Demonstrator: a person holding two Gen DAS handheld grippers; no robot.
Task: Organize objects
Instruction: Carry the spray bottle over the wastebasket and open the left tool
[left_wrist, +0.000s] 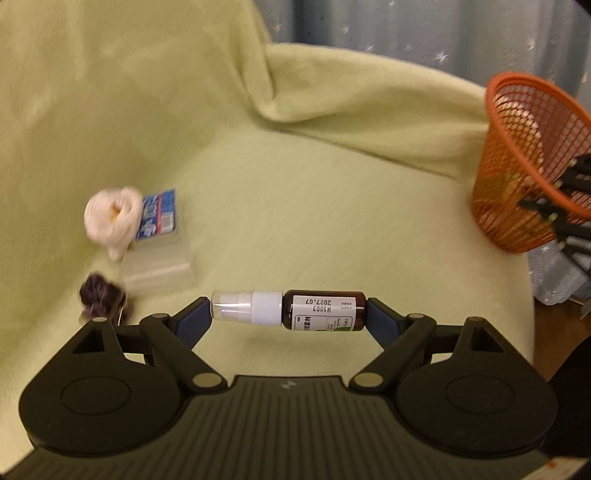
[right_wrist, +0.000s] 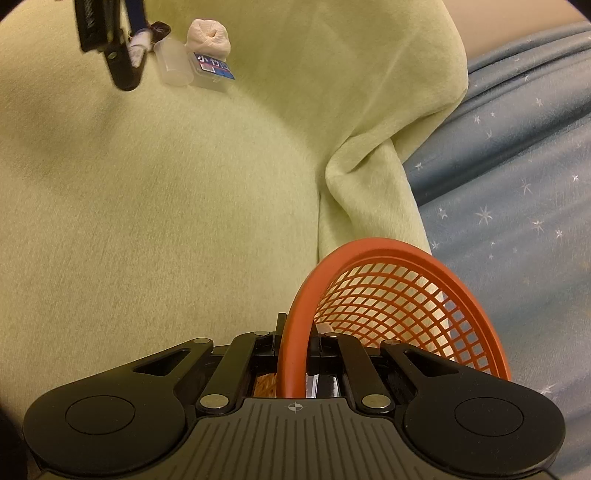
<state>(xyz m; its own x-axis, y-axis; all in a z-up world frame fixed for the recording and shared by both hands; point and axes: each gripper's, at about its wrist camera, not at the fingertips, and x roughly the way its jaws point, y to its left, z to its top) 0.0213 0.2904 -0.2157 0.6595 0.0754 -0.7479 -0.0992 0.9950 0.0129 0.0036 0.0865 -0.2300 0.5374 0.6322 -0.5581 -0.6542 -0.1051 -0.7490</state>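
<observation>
Now | left tool (left_wrist: 289, 314) clamps brown spray bottle (left_wrist: 288, 309) lengthwise, white pump, clear cap, white label | right tool (right_wrist: 295, 341) pinches orange mesh basket (right_wrist: 399, 295) rim

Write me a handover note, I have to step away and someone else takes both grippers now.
Left gripper: shut on the spray bottle, held sideways by its ends above the green blanket.
Right gripper: shut on the rim of the orange basket, holding it tilted.
Already in the basket: something pale, too hidden to name.
Still on the blanket: white sock roll, blue-labelled clear box, clear cup, dark bundle.
Next, probably: carry the bottle to the basket, then collect the rest.
</observation>
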